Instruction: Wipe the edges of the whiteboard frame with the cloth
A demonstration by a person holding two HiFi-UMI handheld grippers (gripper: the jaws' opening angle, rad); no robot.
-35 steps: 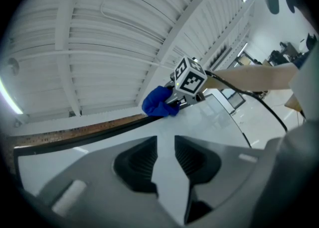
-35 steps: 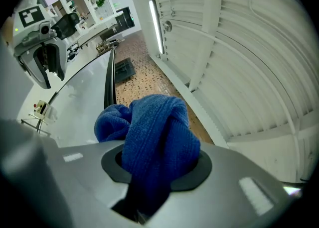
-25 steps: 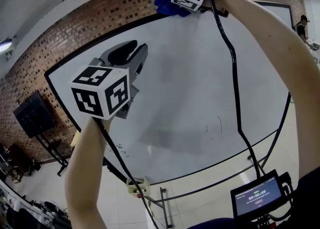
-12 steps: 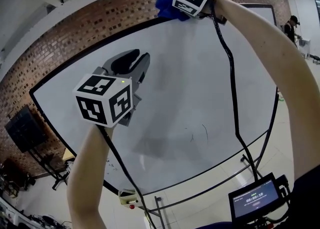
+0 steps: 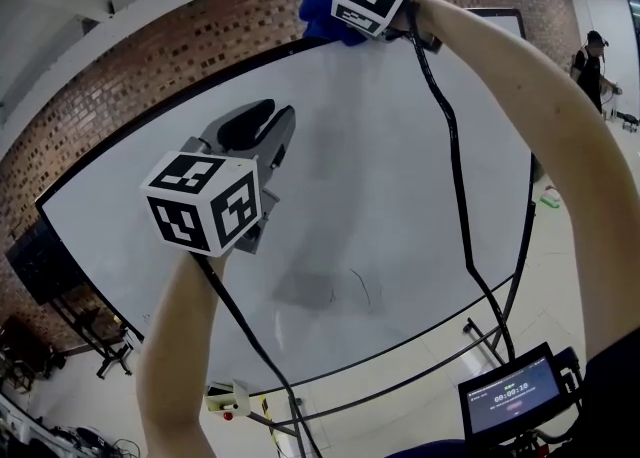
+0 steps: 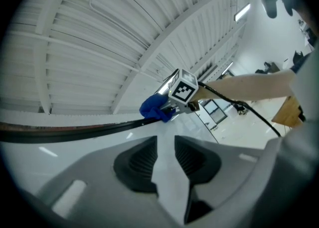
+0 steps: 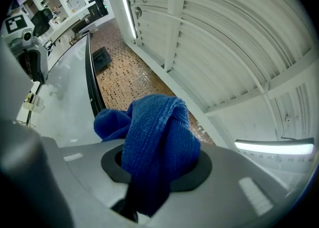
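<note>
The whiteboard (image 5: 400, 166) has a thin black frame (image 5: 170, 104). My right gripper (image 5: 335, 16) is raised to the frame's top edge, shut on a bunched blue cloth (image 5: 322, 8) that rests against that edge. In the right gripper view the cloth (image 7: 159, 132) fills the jaws of the right gripper (image 7: 154, 167) and hides the pads, with the frame (image 7: 90, 77) just beyond. My left gripper (image 5: 275, 118) hovers in front of the board's left half, lower down. Its jaws in the left gripper view (image 6: 165, 145) are closed to a thin slit with nothing between them. That view also shows the cloth (image 6: 154, 108) on the frame (image 6: 75, 131).
A brick wall (image 5: 130, 66) stands behind the board. A person (image 5: 595, 56) is at the far right. A small screen (image 5: 510, 396) sits at the lower right, near the board's stand legs (image 5: 480, 331). Black cables hang from both grippers. Dark equipment (image 5: 30, 256) stands at the left.
Both grippers have moved right along the board. The cloth has slid along the top frame toward the right corner. The board's left corner and pen marks now appear further left.
</note>
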